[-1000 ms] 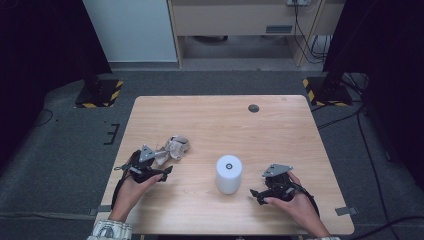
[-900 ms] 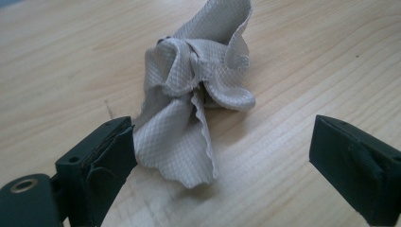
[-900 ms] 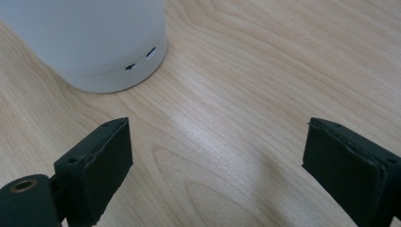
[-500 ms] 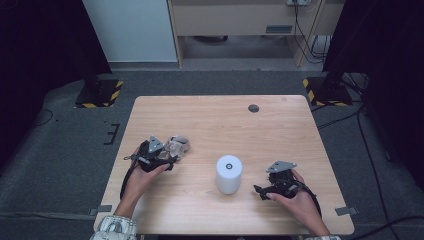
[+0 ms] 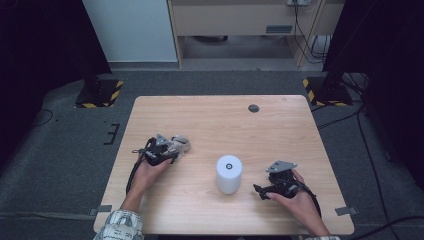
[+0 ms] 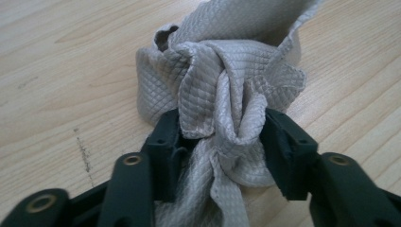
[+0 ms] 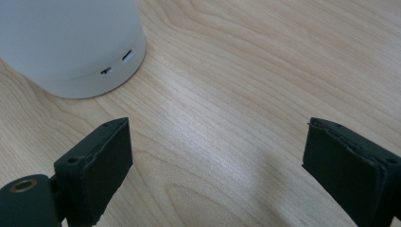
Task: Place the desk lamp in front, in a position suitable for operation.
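Left gripper (image 5: 172, 151) is clamped on a crumpled grey quilted cloth (image 6: 227, 85) resting on the left side of the wooden table (image 5: 210, 120). Right gripper (image 5: 260, 190), jaws spread wide apart, sits near a white cylindrical speaker (image 5: 229, 173).

Wide-spread claw (image 7: 215, 161) just beside white cylinder (image 7: 71, 42) on wooden table (image 7: 265, 71)

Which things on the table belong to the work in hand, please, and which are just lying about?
In use: grey cloth, bunched in the left gripper; white cylinder, near the open right gripper.
Lying about: dark round disc near the table's far edge.
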